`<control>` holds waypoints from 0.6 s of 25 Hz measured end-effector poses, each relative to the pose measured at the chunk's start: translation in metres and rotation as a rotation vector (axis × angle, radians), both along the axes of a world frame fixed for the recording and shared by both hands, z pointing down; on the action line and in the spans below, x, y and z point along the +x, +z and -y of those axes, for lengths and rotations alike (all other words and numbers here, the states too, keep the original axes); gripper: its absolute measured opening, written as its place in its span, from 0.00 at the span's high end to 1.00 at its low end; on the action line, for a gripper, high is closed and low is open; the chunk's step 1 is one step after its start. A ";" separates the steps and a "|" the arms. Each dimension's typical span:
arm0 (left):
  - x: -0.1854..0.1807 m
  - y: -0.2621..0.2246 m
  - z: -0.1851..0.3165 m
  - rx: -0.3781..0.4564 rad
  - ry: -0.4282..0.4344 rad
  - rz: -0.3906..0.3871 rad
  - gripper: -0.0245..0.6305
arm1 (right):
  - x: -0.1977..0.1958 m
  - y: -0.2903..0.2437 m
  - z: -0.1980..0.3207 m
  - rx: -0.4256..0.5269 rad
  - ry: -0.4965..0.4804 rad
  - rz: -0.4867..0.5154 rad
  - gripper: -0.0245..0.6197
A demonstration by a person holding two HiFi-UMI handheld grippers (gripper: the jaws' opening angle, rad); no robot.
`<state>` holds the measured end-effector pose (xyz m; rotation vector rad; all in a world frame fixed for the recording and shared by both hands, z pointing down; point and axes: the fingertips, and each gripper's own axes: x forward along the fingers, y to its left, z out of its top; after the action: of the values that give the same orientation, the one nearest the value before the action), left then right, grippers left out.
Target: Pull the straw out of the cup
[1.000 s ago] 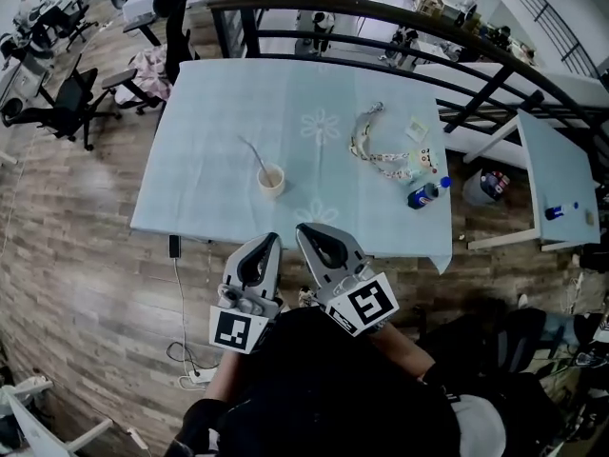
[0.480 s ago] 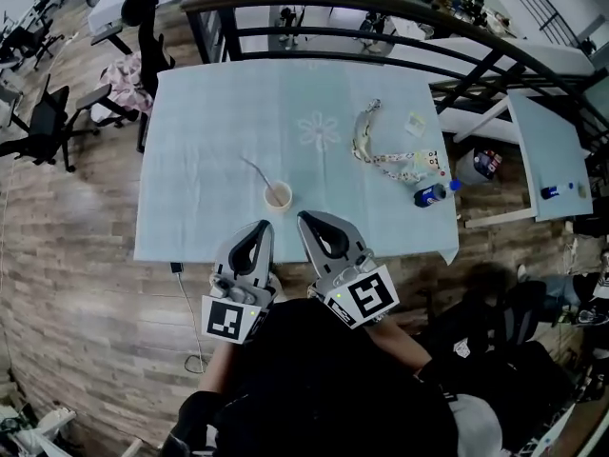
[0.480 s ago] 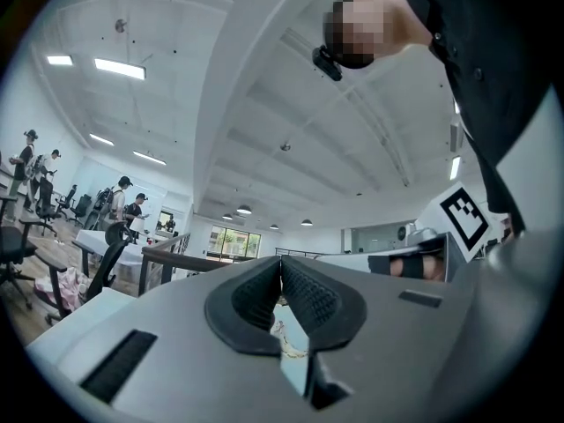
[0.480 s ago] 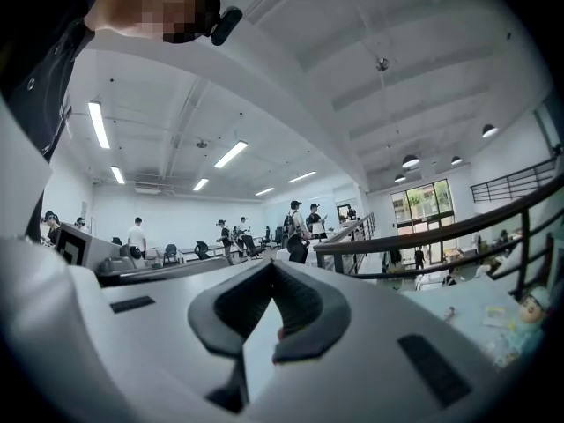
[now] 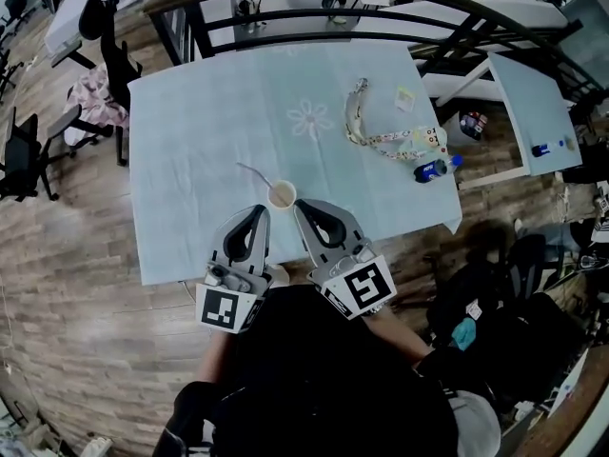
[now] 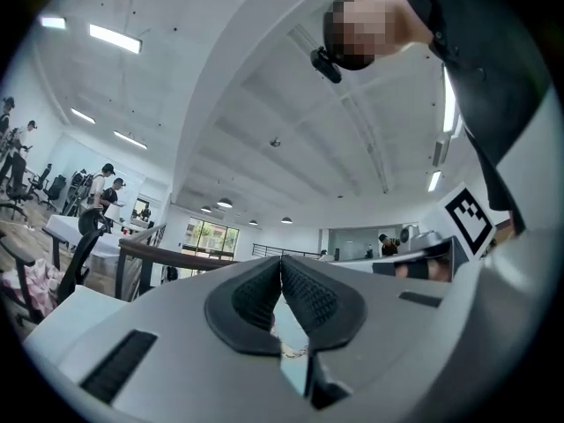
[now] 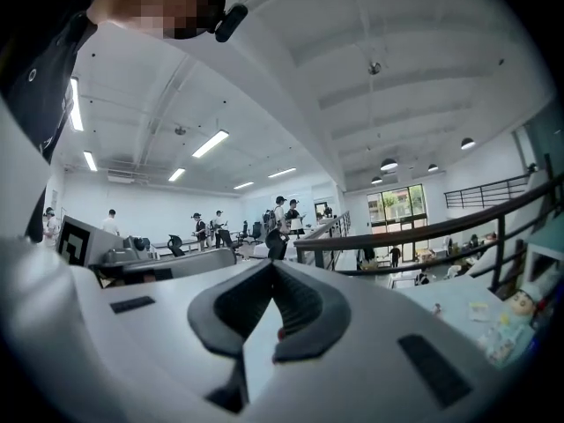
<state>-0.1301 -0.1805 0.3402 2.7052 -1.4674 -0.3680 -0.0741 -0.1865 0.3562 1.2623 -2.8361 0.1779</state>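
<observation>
1. Grippers: the left gripper (image 5: 259,210) and the right gripper (image 5: 299,205) are both found closed. In each gripper view the pads are seen met at the tips, with nothing held between them.
2. Position: both are held side by side over the near edge of the table (image 5: 190,112). The cup (image 5: 282,195) stands just beyond their tips, between the two, and no contact with it is seen.
3. Task status: no part of the task is judged done. The straw (image 5: 251,172) is still seated in the cup and leans out over the rim toward the far left. A gripper has yet to be opened, the straw gripped and then drawn clear.
4. Containers: the cup is upright and open-topped. Beyond the straw, its contents cannot be made out. A capped bottle (image 5: 430,169) lies on its side near the table's right edge, and its fill cannot be determined.
5. Other items: a patterned lanyard (image 5: 381,141) is noted on the table, well apart from the cup.
</observation>
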 end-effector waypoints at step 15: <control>-0.034 0.013 0.032 -0.022 0.120 -0.016 0.94 | -0.039 0.039 0.021 -0.065 0.073 -0.076 0.95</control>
<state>-0.1644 -0.2124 0.3537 2.7498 -1.2890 -0.3642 -0.1127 -0.2078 0.3954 1.3312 -2.6997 0.2168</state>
